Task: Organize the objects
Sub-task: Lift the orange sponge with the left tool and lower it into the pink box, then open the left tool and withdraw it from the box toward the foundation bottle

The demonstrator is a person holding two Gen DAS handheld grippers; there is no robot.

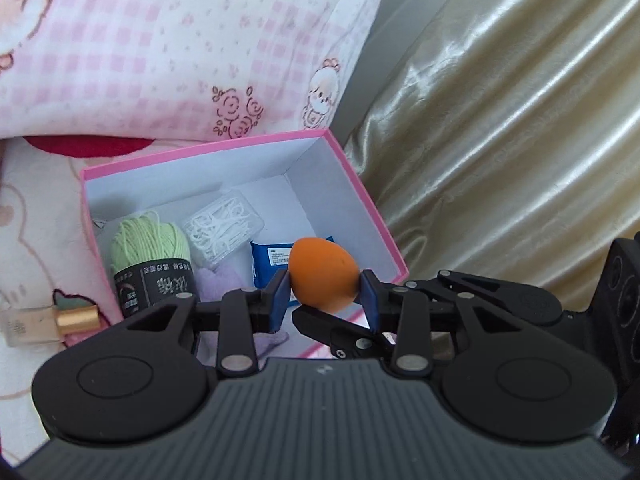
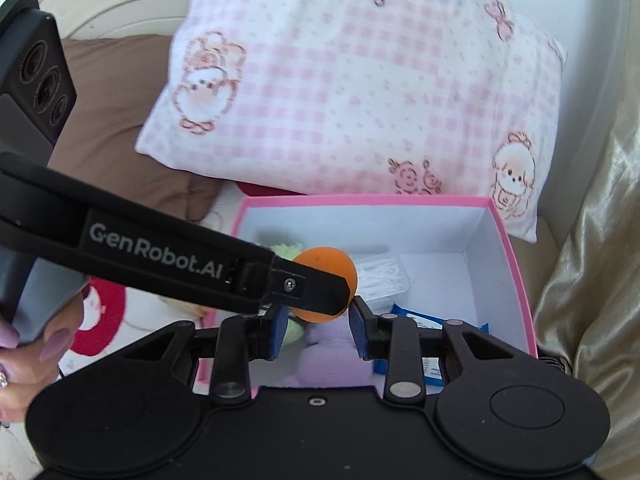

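While the left gripper [image 1: 325, 295] squeezes an orange egg [image 1: 323, 274] mid-frame over the pink box [image 1: 362, 184], the right gripper [image 2: 318, 330] is closed, empty.

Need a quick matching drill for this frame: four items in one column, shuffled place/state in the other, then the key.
Items
1. orange makeup sponge
2. green yarn ball
3. perfume bottle
4. pink box

Place or state
A. lying outside the box, beside its left wall
B. clamped between the left hand-held gripper's pads
C. open, no lid on, in front of the pillow
D. inside the box, at its left side

Pairs: 1-B, 2-D, 3-A, 4-C
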